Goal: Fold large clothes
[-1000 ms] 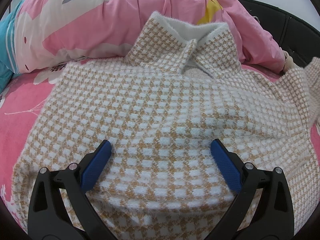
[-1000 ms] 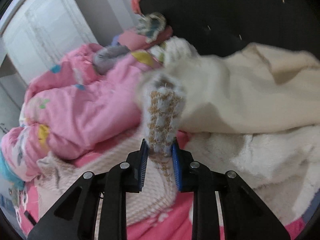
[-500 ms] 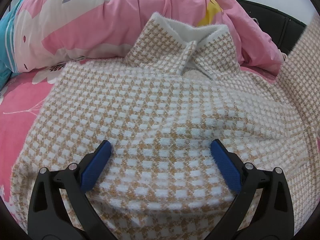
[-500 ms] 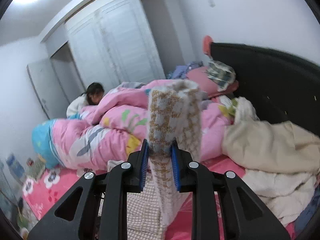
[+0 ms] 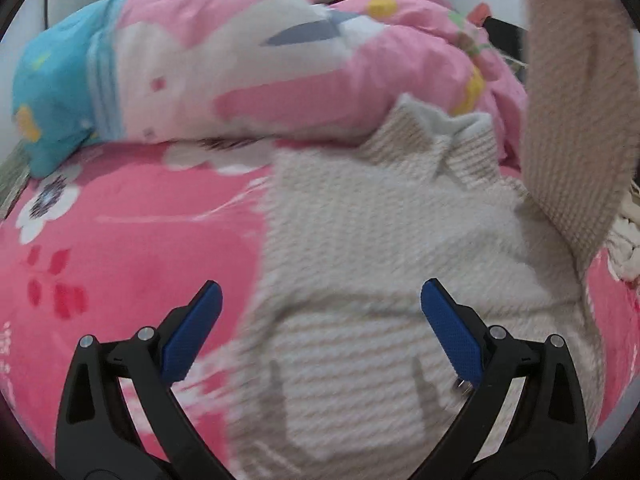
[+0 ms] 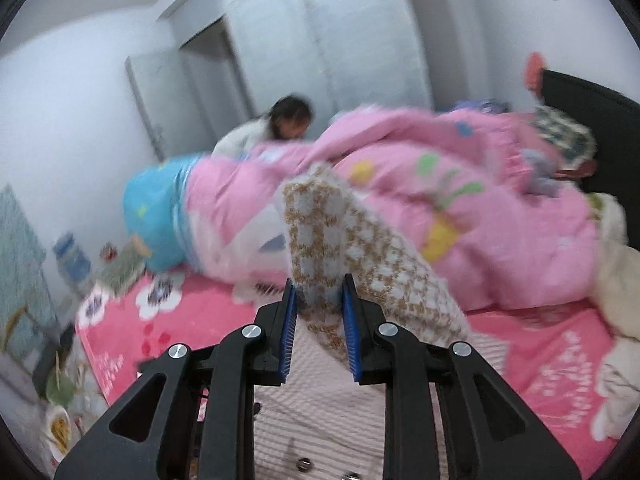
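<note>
Lifting sleeve (image 6: 340,236) of checked sweater (image 5: 400,264).
Right gripper (image 6: 320,300) pinches it, jaws easing apart; left gripper (image 5: 320,320) spread wide, empty.

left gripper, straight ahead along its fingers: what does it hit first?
Most likely the checked sweater spread on the bed; the left gripper is open and empty, angled down at it. Blur leaves the depth unclear.

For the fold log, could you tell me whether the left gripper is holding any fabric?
No, the left gripper stands wide open above the houndstooth sweater.
</note>
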